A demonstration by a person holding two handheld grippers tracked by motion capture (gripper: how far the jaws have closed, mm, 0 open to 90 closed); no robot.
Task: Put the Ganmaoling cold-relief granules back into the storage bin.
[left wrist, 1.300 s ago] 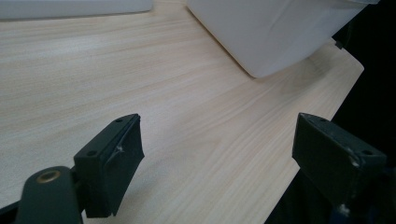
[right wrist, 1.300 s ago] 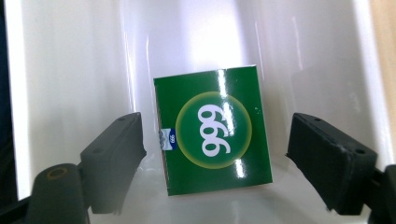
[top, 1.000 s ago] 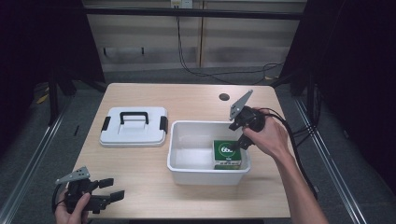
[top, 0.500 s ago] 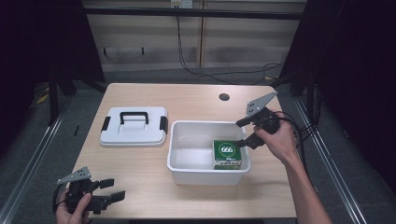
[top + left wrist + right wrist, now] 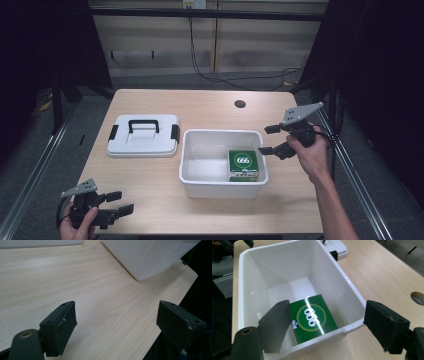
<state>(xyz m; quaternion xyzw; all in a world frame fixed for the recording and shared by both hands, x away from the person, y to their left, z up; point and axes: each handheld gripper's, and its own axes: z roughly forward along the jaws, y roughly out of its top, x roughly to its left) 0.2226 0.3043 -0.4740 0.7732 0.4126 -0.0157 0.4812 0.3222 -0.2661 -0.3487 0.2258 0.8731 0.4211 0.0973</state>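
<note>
We had drawn the right gripper (image 5: pixel 268 139) back from the white bin (image 5: pixel 190 175): a second ago it hung over the bin's far right corner, and now it sat off the bin's right side, above the bare table (image 5: pixel 210 107), its jaws spread wide and empty. The green box (image 5: pixel 243 162) lay flat on the bin floor in the near right corner, where it had been a second earlier, and nothing touched it. We took that to mean the box was placed and let go, so the packing step looked done and the lid (image 5: pixel 143 135) was probably next. That lid, white with a black handle and black clips, rested on the table just left of the bin, untouched.

Our left gripper (image 5: pixel 118 206) had not moved; it waited at the near left corner of the table, jaws spread and holding nothing, well apart from both bin and lid.

On the box top we could read three white digits, "666", inside a pale ring on the green. In the right gripper view the box (image 5: pixel 313 318) showed a small blue and white mark at one edge, too small for us to read.
</note>
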